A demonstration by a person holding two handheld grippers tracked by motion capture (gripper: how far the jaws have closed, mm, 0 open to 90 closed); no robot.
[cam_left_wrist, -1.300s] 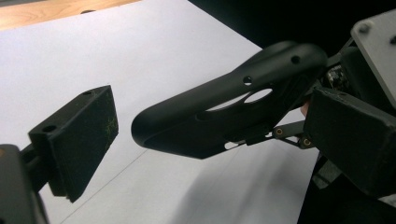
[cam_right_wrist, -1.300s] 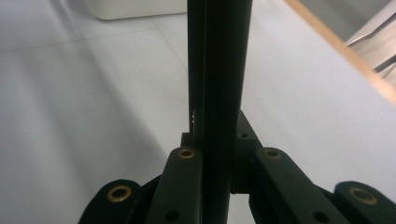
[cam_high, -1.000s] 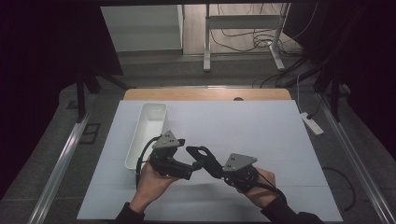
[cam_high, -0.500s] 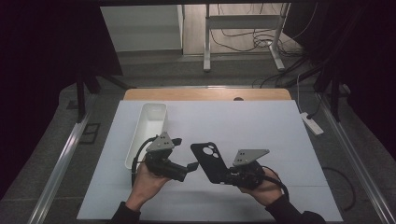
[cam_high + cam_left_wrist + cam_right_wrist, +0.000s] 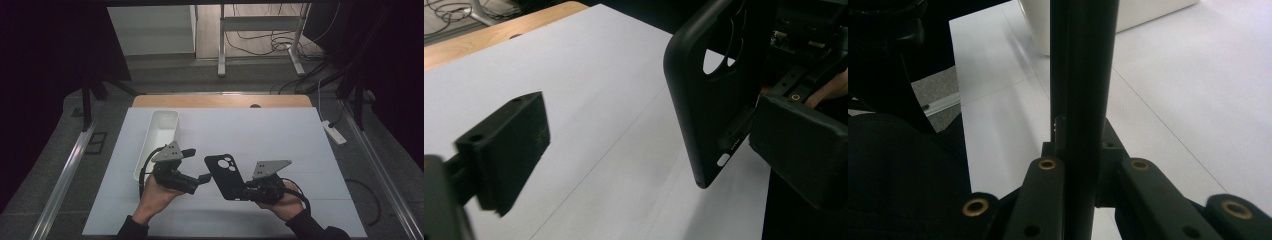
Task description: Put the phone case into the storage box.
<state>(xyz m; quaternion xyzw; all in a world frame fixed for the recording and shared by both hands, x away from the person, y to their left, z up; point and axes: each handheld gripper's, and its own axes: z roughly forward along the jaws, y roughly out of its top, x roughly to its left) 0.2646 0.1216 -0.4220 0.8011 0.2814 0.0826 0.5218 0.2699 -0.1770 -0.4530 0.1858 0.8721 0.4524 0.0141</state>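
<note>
A black phone case (image 5: pixel 226 176) with round camera cut-outs is held above the white table mat (image 5: pixel 280 135), tilted on edge. My right gripper (image 5: pixel 246 191) is shut on its lower end. In the right gripper view the case (image 5: pixel 1083 75) runs edge-on straight up from the right gripper (image 5: pixel 1083 167). My left gripper (image 5: pixel 196 165) is open just left of the case. In the left gripper view the case (image 5: pixel 709 100) stands close to the right-hand jaw of the left gripper (image 5: pixel 654 150), with a wide gap to the other jaw.
A long white tray (image 5: pixel 162 131) lies on the mat's left side, just behind the left hand; its near end is the white tray (image 5: pixel 1148 15) in the right gripper view. The wooden table edge (image 5: pixel 220 101) runs along the back. A power strip (image 5: pixel 332 132) lies off the mat's right.
The left gripper has drawn back a little to the left, away from the case. The right gripper has tipped the case more upright and shifted slightly right.
</note>
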